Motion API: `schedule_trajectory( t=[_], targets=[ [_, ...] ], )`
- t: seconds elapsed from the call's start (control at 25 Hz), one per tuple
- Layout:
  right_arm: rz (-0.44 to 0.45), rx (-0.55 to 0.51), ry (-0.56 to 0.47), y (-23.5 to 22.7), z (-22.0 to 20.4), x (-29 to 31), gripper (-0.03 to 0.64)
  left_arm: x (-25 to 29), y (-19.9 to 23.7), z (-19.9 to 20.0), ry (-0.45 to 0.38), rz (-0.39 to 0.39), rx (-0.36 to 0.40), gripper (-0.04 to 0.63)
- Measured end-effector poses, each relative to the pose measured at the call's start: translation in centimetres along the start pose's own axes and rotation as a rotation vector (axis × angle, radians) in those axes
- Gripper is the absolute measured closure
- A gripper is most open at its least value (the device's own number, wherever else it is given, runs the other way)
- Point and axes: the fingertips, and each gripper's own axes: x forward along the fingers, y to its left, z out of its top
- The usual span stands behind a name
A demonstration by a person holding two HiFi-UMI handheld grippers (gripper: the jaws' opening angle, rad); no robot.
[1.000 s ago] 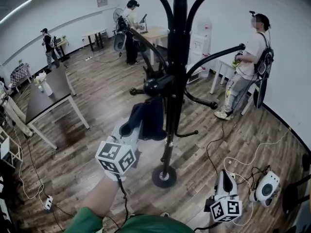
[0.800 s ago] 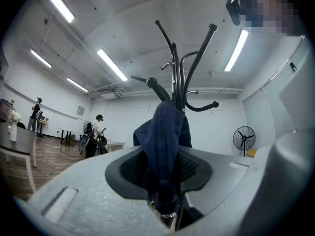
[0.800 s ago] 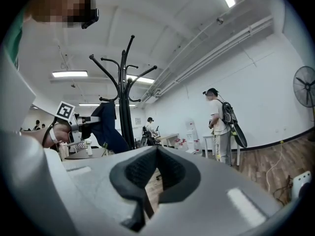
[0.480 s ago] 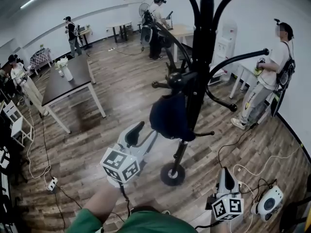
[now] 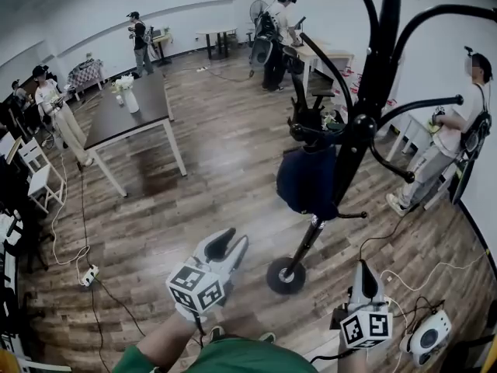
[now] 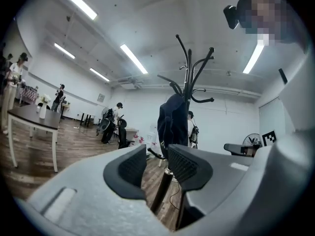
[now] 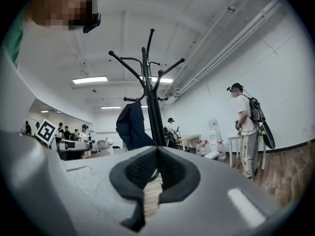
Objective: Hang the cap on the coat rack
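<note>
The dark navy cap (image 5: 308, 181) hangs from a lower hook of the black coat rack (image 5: 365, 123), beside its pole and above the round base (image 5: 286, 275). My left gripper (image 5: 227, 245) is low and to the left of the cap, well apart from it. It is open; its jaws have just been closing a little, with nothing between them. In the left gripper view the cap (image 6: 172, 119) shows beyond the gap between the jaws. My right gripper (image 5: 363, 269) is lower right near the base, shut and empty. In the right gripper view the cap (image 7: 130, 127) hangs left of the pole.
A dark table (image 5: 151, 111) with a white vase (image 5: 130, 99) stands at the left. A person (image 5: 450, 142) stands right of the rack, others are farther back. Cables and a power strip (image 5: 88, 276) lie on the wooden floor, and a white device (image 5: 429, 336) sits at lower right.
The left gripper was at the cap by the rack; it has let go, drawn back and down, and its jaws stand apart. The cap stays hanging. The right gripper shifted slightly.
</note>
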Motion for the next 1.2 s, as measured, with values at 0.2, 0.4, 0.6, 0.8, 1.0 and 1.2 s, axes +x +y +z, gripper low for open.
schedule_trajectory(
  t=[0.2, 0.4, 0.6, 0.8, 1.0, 1.2],
  targets=[
    [0.011, -0.076, -0.001, 4.5, -0.4, 0.3, 0.614, -4.4, 3.5, -1.9, 0.043, 0.072, -0.044, 0.514],
    [-0.006, -0.125, -0.018, 8.4, -0.3, -0.4, 0.614, -8.0, 6.6, -1.2, 0.032, 0.109, -0.019, 0.552],
    [-0.042, -0.147, -0.033, 11.5, 0.0, -1.6, 0.614, -10.4, 7.5, 0.5, -0.007, 0.071, 0.066, 0.580],
    [-0.066, -0.186, -0.051, 14.9, 0.4, -2.8, 0.614, -12.4, 9.2, 1.1, -0.030, 0.033, 0.063, 0.584],
    [-0.105, -0.200, -0.059, 17.1, 0.6, -3.8, 0.614, -13.8, 10.7, 1.0, -0.032, 0.003, 0.061, 0.584],
    [-0.146, -0.218, -0.059, 18.4, 0.5, -4.4, 0.614, -14.3, 11.8, 0.8, -0.027, -0.022, 0.054, 0.584]
  ],
)
